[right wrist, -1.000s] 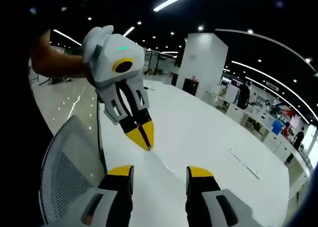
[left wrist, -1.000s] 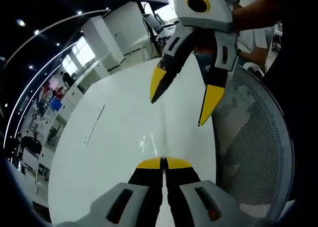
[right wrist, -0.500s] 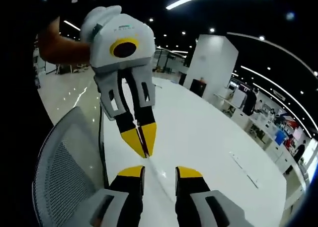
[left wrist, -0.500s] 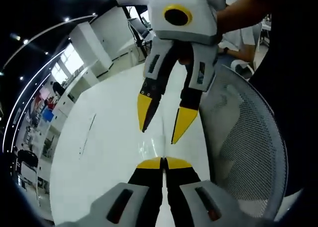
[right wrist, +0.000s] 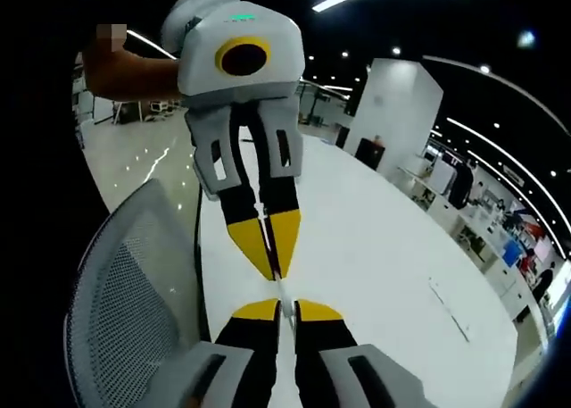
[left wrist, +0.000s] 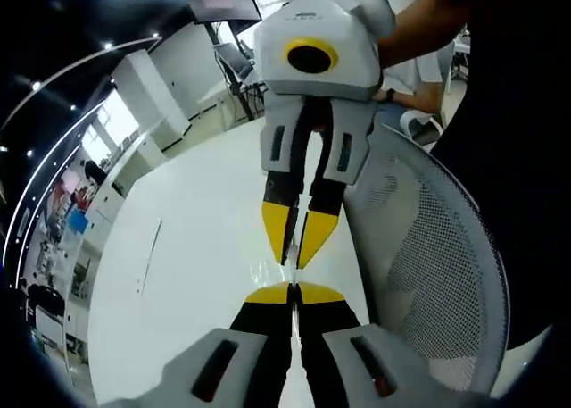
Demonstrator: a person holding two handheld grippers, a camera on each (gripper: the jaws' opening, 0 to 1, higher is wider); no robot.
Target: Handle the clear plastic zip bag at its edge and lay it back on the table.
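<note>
Left gripper [left wrist: 292, 291]: your yellow tips are pressed together on a thin clear edge, the zip bag [left wrist: 290, 263], which runs as a faint glossy line up from the tips.
Right gripper [right wrist: 284, 309]: its tips have closed almost to touching on the same thin edge; in the left gripper view you see it [left wrist: 295, 237] facing you tip to tip, a sliver of gap between the jaws with the film running through it.
Bag position: pinched between your two grippers, edge-on to both cameras, held above the white table [left wrist: 187, 247]. Whether its lower part touches the tabletop cannot be told.
Handling, as a judgement: the film looks very light and limp, so it will sag and swing once one side lets go. It is likely slick, and a pinch on bare film may slip.
Where to hold: stay at the rim, ideally on the thicker zip strip, which should give the jaws more to bite.
Nearby: a mesh chair back [left wrist: 428, 247] sits close beside the table edge; keep the bag away from it as you lower.
</note>
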